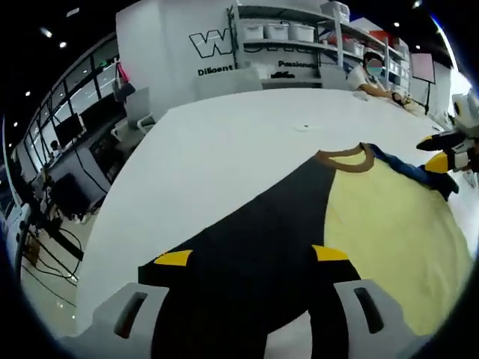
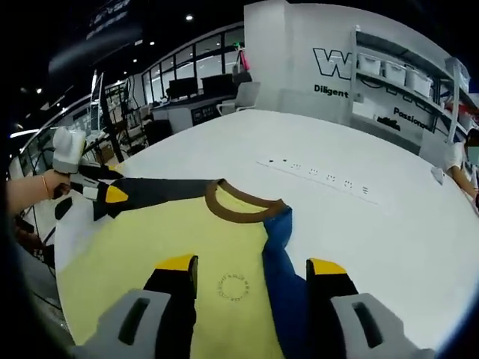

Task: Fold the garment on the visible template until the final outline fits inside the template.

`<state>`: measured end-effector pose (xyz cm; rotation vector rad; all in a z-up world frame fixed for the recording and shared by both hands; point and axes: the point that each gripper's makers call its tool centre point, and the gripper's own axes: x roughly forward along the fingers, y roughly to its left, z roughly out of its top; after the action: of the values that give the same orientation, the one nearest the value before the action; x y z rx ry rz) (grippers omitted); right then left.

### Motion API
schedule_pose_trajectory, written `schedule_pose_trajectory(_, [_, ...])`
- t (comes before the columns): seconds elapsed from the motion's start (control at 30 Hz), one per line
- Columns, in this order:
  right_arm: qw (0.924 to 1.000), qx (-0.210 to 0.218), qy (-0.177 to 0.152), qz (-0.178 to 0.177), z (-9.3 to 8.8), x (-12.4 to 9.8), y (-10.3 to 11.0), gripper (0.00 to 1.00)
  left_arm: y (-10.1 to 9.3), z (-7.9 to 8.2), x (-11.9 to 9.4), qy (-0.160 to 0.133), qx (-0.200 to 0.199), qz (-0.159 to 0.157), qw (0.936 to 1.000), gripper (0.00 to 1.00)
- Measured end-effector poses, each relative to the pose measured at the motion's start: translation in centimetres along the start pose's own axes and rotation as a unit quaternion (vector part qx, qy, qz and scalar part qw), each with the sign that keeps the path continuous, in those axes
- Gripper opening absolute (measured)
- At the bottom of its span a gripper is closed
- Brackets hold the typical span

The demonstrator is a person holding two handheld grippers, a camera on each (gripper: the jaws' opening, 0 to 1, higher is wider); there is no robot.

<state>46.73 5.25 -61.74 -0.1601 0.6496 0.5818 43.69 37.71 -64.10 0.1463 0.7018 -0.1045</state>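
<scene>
In the left gripper view, the left tongs (image 1: 253, 256) stand parted over the black sleeve of a pale yellow T-shirt with a brown ribbed collar (image 1: 389, 224), which lies flat on the white counter (image 1: 224, 149). The shirt's blue sleeve runs toward the right tongs (image 1: 447, 152) at the right edge, which appear to touch it; whether they grip, I cannot tell.

In the right gripper view, the right tongs (image 2: 253, 263) are released, hovering above the T-shirt (image 2: 150, 247) spread on the counter (image 2: 359, 224). The left tongs (image 2: 108, 193), held by a hand (image 2: 30, 191), sit at the black sleeve's end.
</scene>
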Motion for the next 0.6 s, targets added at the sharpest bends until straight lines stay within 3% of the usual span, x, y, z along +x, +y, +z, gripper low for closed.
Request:
schedule_pose_trajectory(0.17, [1.0000, 0.001, 0.001, 0.002, -0.2, -0.3, 0.3, 0.60, 0.1, -0.3, -0.4, 0.001, 0.003, 0.001, 1.0000, 0.63])
schedule_pose_trajectory(0.37, [0.9999, 0.009, 0.004, 0.006, -1.3, -1.6, 0.9, 0.63, 0.3, -2.6, -1.9, 0.023, 0.037, 0.008, 0.9990, 0.56])
schedule_pose_trajectory(0.5, [0.9999, 0.014, 0.006, 0.000, -1.9, -2.3, 0.7, 0.63, 0.9, -3.6, -1.9, 0.033, 0.006, 0.012, 0.9994, 0.48])
schedule_pose_trajectory(0.6, [0.9998, 0.018, 0.005, -0.002, -2.2, -2.6, 0.5, 0.63, 0.8, -3.8, -2.0, 0.036, 0.013, 0.011, 0.9992, 0.45])
